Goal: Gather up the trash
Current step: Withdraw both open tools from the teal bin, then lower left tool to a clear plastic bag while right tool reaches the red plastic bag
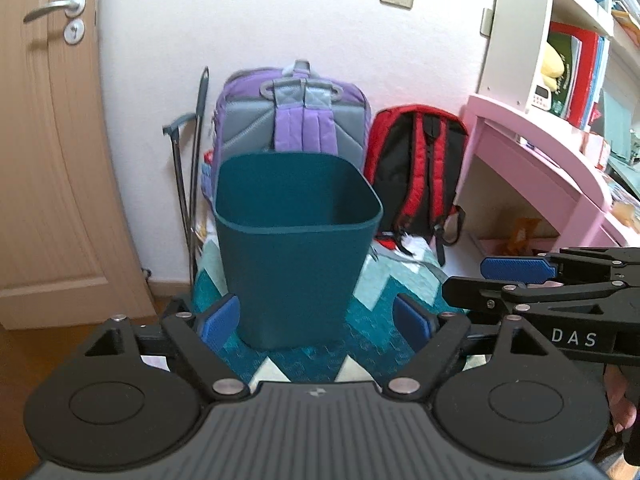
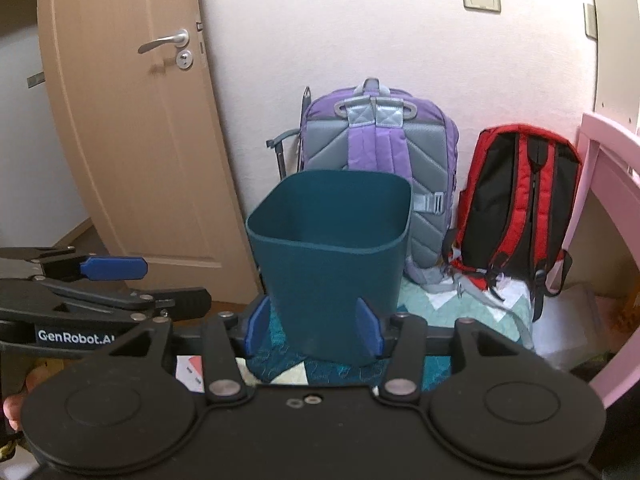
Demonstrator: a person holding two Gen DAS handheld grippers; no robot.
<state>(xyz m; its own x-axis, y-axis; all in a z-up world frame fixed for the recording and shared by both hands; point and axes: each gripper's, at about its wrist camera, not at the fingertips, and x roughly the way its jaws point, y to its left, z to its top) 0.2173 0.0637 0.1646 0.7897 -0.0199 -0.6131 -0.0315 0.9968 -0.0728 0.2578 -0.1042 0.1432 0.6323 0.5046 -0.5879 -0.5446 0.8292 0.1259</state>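
A dark teal waste bin (image 1: 296, 256) stands upright on a patterned quilt (image 1: 372, 320), in front of both grippers. Its visible inside (image 2: 336, 212) shows no trash; the bottom is hidden. My left gripper (image 1: 316, 322) is open, its blue pads (image 1: 220, 322) framing the bin's base without touching it. The right gripper (image 2: 314, 330) is open too, short of the bin's lower wall. Each gripper shows in the other's view, the right gripper (image 1: 492, 282) at the side and the left gripper (image 2: 160, 282) likewise. A small white and red paper (image 2: 190, 372) lies on the floor under the right gripper.
A purple backpack (image 2: 380, 148) and a red backpack (image 2: 520, 208) lean on the wall behind the bin. A wooden door (image 2: 132, 140) is at the left, a pink desk (image 1: 540, 168) with a bookshelf (image 1: 576, 40) at the right. A metal pole (image 1: 188, 184) stands beside the purple bag.
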